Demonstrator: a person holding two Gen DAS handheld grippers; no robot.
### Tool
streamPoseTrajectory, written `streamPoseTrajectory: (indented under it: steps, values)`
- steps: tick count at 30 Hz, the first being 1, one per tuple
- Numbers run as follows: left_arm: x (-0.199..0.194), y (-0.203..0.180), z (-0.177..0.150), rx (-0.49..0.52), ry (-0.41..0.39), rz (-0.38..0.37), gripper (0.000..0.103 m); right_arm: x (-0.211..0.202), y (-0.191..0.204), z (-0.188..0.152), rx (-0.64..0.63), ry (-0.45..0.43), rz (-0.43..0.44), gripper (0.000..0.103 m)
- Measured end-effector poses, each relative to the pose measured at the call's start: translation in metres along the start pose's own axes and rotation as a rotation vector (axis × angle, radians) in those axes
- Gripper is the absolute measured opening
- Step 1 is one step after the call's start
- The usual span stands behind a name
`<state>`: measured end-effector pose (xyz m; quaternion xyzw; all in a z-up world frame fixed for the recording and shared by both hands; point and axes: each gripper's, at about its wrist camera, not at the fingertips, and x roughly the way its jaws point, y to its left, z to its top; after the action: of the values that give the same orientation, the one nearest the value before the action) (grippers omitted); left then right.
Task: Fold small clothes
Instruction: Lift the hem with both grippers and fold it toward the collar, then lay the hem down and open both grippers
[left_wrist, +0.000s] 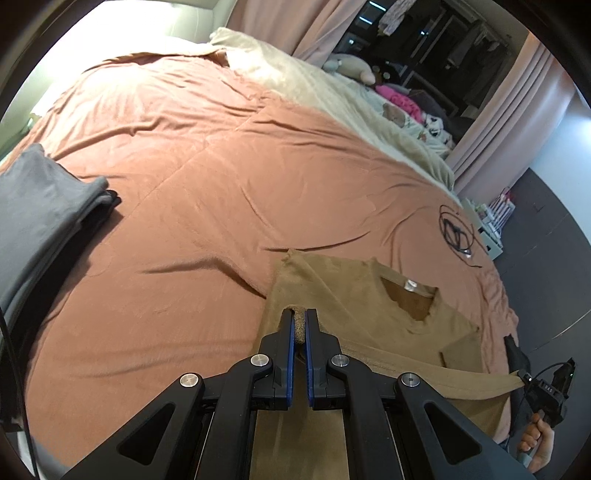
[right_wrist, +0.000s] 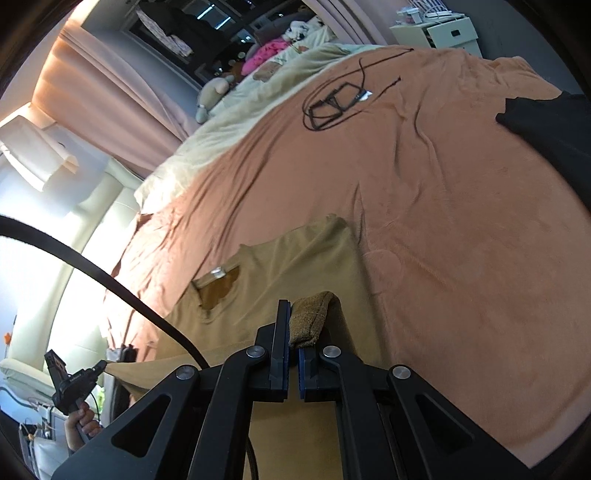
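The left gripper (left_wrist: 299, 317) is clamped on a rolled edge of the tan T-shirt (left_wrist: 354, 295), and the right gripper (right_wrist: 295, 314) is clamped on another bunched edge of it. The shirt lies partly on the salmon bedspread (left_wrist: 192, 166), its neck opening at about 1 o'clock from the left fingers. A folded grey garment (left_wrist: 40, 206) rests at 9 o'clock in the left wrist view. A black cable (right_wrist: 332, 103) is coiled at 12 o'clock in the right wrist view.
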<state>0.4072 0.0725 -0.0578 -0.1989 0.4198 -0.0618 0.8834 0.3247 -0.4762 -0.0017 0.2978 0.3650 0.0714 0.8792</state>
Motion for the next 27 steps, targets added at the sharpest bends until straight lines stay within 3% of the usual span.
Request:
streamPoseTrajectory:
  steps: [17, 20, 21, 22, 23, 24, 25, 27]
  values:
    - [0.102, 0.022, 0.018, -0.036, 0.112, 0.073, 0.006, 0.062, -0.003, 0.013, 0.012, 0.071, -0.089, 0.000]
    - [0.112, 0.021, 0.018, -0.024, 0.149, 0.103, 0.015, 0.064, -0.001, 0.015, 0.032, 0.103, -0.110, 0.002]
    - [0.112, 0.020, 0.017, -0.022, 0.155, 0.090, 0.028, 0.060, 0.002, 0.015, 0.031, 0.106, -0.115, 0.006]
    - [0.110, 0.018, 0.017, -0.012, 0.156, 0.089, 0.044, 0.058, 0.005, 0.015, 0.025, 0.104, -0.120, 0.016]
    - [0.109, 0.016, 0.016, 0.001, 0.153, 0.092, 0.051, 0.052, 0.008, 0.014, 0.012, 0.097, -0.135, 0.025]
    - [0.106, 0.013, 0.014, 0.020, 0.146, 0.095, 0.058, 0.048, 0.011, 0.014, -0.001, 0.085, -0.145, 0.045]
    - [0.104, 0.011, 0.013, 0.041, 0.145, 0.099, 0.059, 0.043, 0.012, 0.016, -0.011, 0.073, -0.152, 0.059]
    - [0.103, 0.007, 0.011, 0.070, 0.168, 0.096, 0.059, 0.033, 0.016, 0.015, -0.030, 0.058, -0.162, 0.061]
